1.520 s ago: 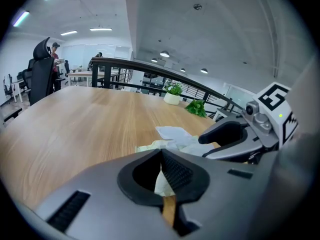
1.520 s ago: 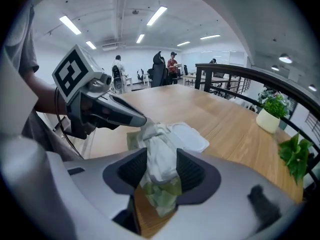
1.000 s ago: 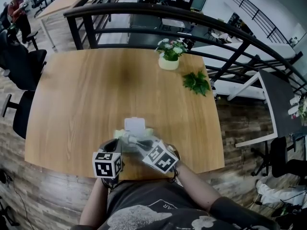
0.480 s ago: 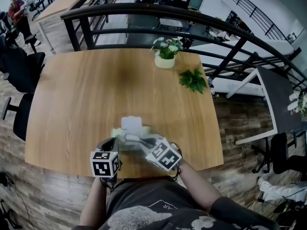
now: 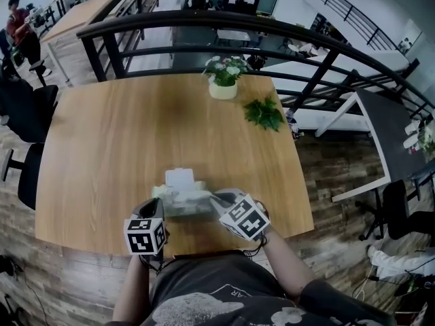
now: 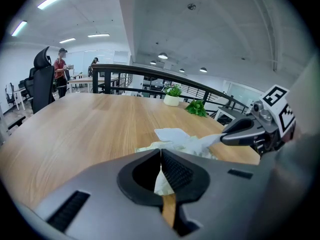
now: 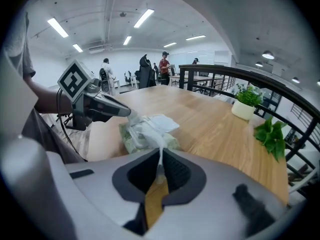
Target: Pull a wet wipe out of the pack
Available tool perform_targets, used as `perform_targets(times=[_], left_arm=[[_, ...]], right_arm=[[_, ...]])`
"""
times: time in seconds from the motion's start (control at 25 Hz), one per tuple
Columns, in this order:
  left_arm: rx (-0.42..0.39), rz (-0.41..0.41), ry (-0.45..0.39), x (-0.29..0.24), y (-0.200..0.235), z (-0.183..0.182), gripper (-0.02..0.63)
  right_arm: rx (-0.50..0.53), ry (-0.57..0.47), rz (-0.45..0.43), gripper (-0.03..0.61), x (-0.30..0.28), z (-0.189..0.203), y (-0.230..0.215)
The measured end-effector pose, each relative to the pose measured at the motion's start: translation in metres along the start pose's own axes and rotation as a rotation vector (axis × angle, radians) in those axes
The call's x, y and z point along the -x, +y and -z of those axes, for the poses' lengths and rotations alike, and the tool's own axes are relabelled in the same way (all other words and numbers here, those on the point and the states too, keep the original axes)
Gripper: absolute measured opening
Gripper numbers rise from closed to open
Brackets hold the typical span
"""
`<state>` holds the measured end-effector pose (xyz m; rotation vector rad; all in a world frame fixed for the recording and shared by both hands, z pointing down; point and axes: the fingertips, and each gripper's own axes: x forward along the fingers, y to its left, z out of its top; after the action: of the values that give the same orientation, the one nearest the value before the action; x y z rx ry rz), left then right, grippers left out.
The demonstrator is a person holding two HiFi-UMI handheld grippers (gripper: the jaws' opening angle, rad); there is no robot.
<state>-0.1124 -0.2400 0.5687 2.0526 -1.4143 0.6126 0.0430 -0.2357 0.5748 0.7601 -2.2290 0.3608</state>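
The pale green wet wipe pack lies near the front edge of the wooden table, its white lid flap standing open. My left gripper is shut on the pack's near left end; pale wrapper shows between its jaws. My right gripper is at the pack's right end, shut on a white wet wipe that stretches from the pack's opening into its jaws. In the left gripper view the right gripper holds the drawn-out wipe.
A white pot of flowers and a green leafy sprig sit at the table's far right. A black railing runs behind the table. Office chairs stand left of it. The table's front edge is just below the pack.
My right gripper has moved right, away from the pack's opening, drawing the wipe out with it. The left gripper has kept its hold on the pack.
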Motion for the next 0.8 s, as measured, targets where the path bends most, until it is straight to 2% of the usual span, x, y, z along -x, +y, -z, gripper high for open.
perform_targets(times=[0.12,0.24,0.8], left_arm=[[-0.004,0.014,-0.009,0.001,-0.003,-0.001,0.017],[-0.017,0.07,-0.043,0.004,-0.013,-0.007,0.017],[-0.108,0.218,-0.129,0.021,-0.027,-0.029,0.017]], right_arm=[[-0.024,-0.015,0.042,0.035,0.011,0.0,-0.013],[-0.04,-0.036,0.07,0.035,0.019,-0.003,-0.02],[-0.126,-0.094,0.206,0.035,0.024,-0.026,-0.017]])
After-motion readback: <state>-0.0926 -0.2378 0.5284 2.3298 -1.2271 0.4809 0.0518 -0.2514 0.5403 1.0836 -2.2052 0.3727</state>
